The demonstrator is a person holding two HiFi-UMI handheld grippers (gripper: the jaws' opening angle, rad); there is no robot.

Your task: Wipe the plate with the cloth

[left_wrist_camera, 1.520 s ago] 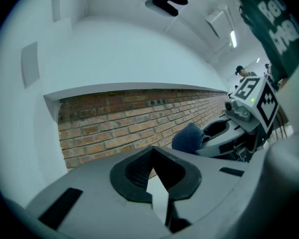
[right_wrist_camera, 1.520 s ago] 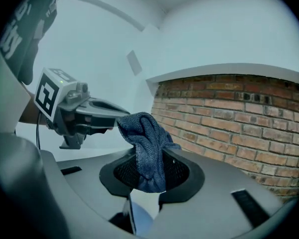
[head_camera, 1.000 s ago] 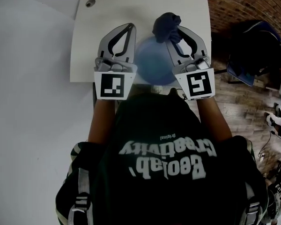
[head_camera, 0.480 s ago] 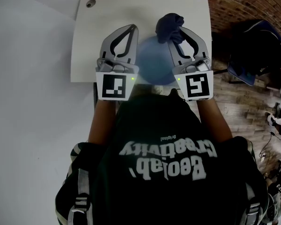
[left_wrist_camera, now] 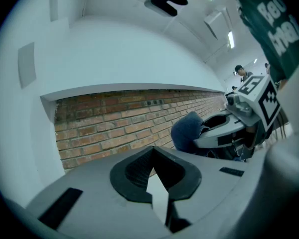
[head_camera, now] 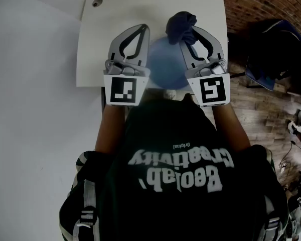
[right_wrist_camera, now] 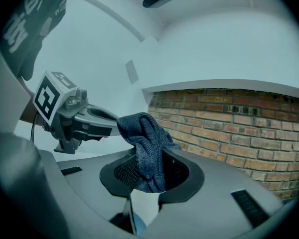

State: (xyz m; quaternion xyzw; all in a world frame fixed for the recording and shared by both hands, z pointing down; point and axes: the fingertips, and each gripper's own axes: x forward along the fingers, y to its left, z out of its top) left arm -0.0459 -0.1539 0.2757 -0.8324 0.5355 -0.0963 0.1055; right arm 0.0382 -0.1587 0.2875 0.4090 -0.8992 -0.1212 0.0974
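In the head view a round blue plate (head_camera: 165,67) lies on the white table (head_camera: 93,49), between my two grippers. My right gripper (head_camera: 184,32) is shut on a bunched dark blue cloth (head_camera: 180,23), held over the plate's far right rim. In the right gripper view the cloth (right_wrist_camera: 149,148) hangs pinched between the jaws. My left gripper (head_camera: 142,29) hovers at the plate's left side, shut with nothing in it; its jaws (left_wrist_camera: 153,152) meet at the tips. The left gripper view shows the cloth (left_wrist_camera: 186,132) beside it.
A small round grommet (head_camera: 96,3) sits in the table's far left corner. Brick surface (head_camera: 251,4) runs behind and right of the table. A dark bag or chair (head_camera: 276,49) stands on the wooden floor to the right. The person's torso hides the table's near edge.
Both grippers have drifted slightly right and farther from the person, above the plate. The cloth stays pinched in the right gripper.
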